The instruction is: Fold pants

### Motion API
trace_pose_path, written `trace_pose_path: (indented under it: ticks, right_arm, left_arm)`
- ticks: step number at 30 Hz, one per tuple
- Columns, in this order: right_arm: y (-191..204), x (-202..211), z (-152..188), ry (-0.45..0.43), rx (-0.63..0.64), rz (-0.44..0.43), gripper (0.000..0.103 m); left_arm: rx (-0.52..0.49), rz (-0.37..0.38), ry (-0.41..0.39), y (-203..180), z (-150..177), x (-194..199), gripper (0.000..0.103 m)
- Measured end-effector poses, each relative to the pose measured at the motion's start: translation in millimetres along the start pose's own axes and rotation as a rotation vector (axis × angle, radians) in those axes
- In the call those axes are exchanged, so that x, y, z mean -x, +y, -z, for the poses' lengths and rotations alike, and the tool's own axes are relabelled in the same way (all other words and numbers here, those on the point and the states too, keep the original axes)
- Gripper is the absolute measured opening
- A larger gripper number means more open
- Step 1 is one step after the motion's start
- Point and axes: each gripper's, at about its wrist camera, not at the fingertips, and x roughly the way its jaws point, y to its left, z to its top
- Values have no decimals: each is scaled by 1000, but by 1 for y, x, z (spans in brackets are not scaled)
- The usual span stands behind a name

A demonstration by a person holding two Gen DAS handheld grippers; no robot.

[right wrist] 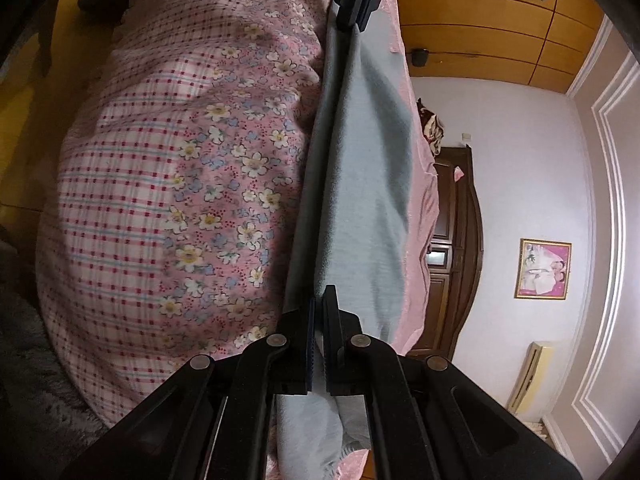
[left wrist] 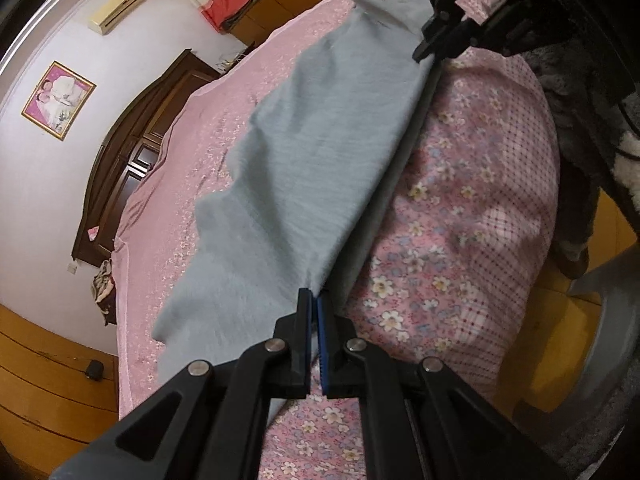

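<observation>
Grey pants stretched taut between both grippers, over the bed, along the boundary where the pink sheet meets the floral quilt near the bed's edge. Left gripper clamped tight on one end of the pants' upper edge; right gripper clamped tight on the other end. Fabric hangs down from that edge onto the pink sheet, part bunched under the right gripper. Dark wooden headboard at the bed's far end.

Pants over bed, beside quilt
</observation>
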Motion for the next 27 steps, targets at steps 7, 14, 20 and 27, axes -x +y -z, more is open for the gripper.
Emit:
trace_pose_path:
  ticks: [7, 14, 20, 27]
  right_arm:
    - [2, -5, 8, -10, 29, -33, 4]
    - [17, -2, 8, -10, 24, -21, 4]
    - [30, -3, 6, -5, 51, -3, 4]
    - [40, 0, 7, -6, 64, 16, 5]
  left_arm:
    - [-36, 11, 31, -4, 4, -8, 2]
    - [-54, 22, 53, -11, 5, -12, 3]
    - [-58, 26, 62, -16, 4, -14, 3]
    - [-39, 46, 85, -18, 7, -12, 7]
